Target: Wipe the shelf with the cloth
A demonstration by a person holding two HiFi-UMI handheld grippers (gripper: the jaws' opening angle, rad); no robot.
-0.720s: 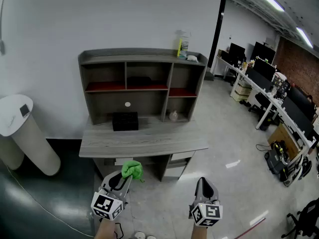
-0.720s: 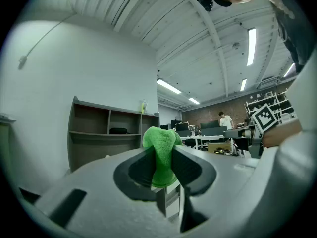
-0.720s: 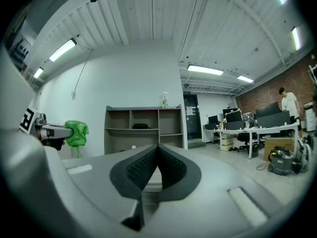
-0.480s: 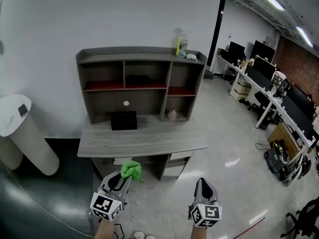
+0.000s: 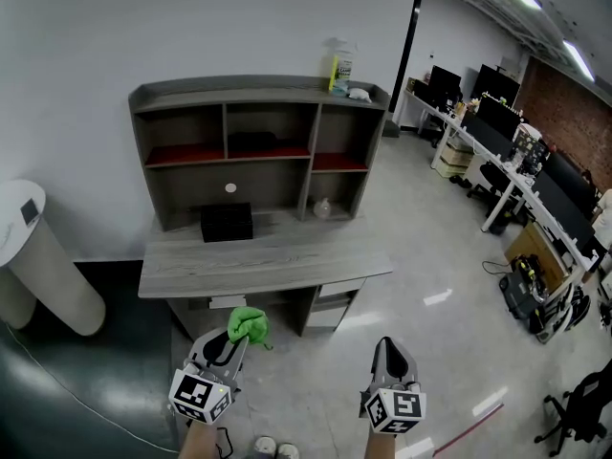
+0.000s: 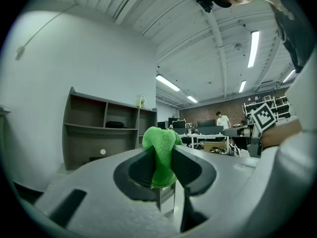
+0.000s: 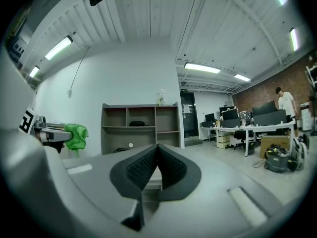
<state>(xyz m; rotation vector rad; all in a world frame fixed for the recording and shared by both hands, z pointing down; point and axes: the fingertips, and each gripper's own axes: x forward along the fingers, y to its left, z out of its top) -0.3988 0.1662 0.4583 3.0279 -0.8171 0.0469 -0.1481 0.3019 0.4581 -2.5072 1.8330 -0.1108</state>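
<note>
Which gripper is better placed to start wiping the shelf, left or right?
Left, most likely. The left gripper is shut on the green cloth and points toward the shelf. The right gripper is shut with nothing between its jaws.

1. No word, brand or number is legible in any view.
2. The spray bottle (image 5: 338, 65) on top of the shelf (image 5: 191, 96), at one o'clock in the head view, has a yellow label; its print is too small to read.
3. The marker cubes (image 5: 201, 395) on the left tongs (image 5: 237, 338) and right tongs (image 5: 385, 345) bear black-and-white square patterns only, no letters.
</note>
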